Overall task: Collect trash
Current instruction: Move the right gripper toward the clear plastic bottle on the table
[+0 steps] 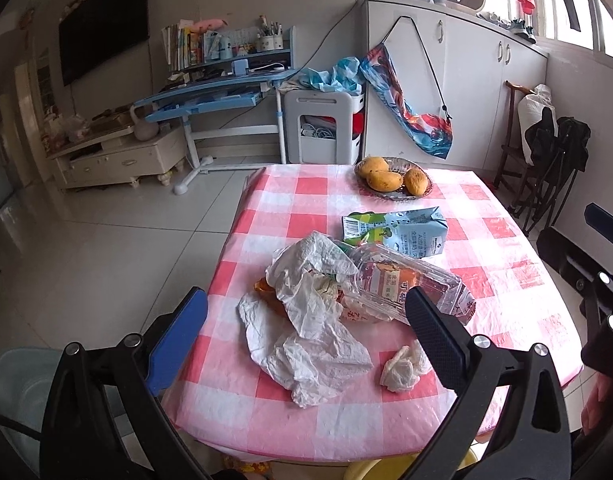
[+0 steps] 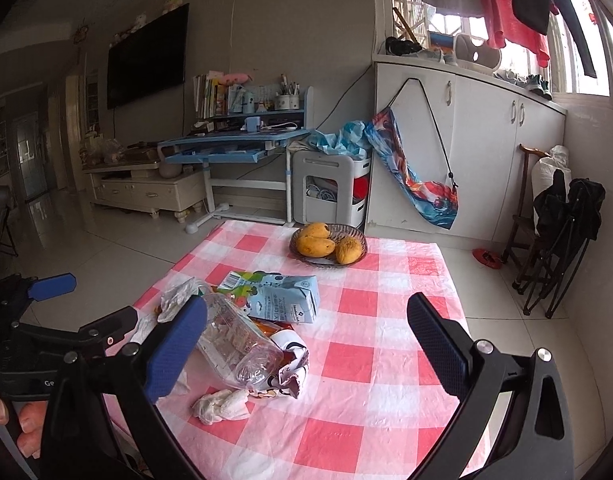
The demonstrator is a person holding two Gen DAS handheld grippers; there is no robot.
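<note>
1. The left gripper (image 1: 306,328) has its jaws wide apart and holds nothing. It hovers above the near part of the table (image 1: 506,280), and the trash pile lies directly ahead between its two fingers.
2. The right gripper (image 2: 306,336) is also spread open and empty. It hangs over the bare checked cloth, with the pile just ahead on its left side, near its blue finger.
3. The trash is gathered in one heap: a crumpled white plastic bag (image 1: 306,320) nearest the left gripper, a clear plastic bottle (image 1: 406,284) lying on its side across a snack wrapper (image 2: 286,364), and a flattened milk carton (image 1: 402,230) just beyond them.
4. A small tissue wad (image 1: 402,366) lies apart from the heap, close in front of the left gripper's black finger.
5. I judge that both grippers are opened wide because the bag and bottle are bulky and soft, so a broad mouth is needed to close around them.
6. The fruit bowl (image 1: 394,178) with mangoes stands well beyond the pile, near the far table edge, and is not trash; it should stay untouched.
7. Open room: to the right of the right gripper the cloth is free up to the table edge. To the left of the left gripper the table edge is near, so light pieces pushed that way may slide to the floor.
</note>
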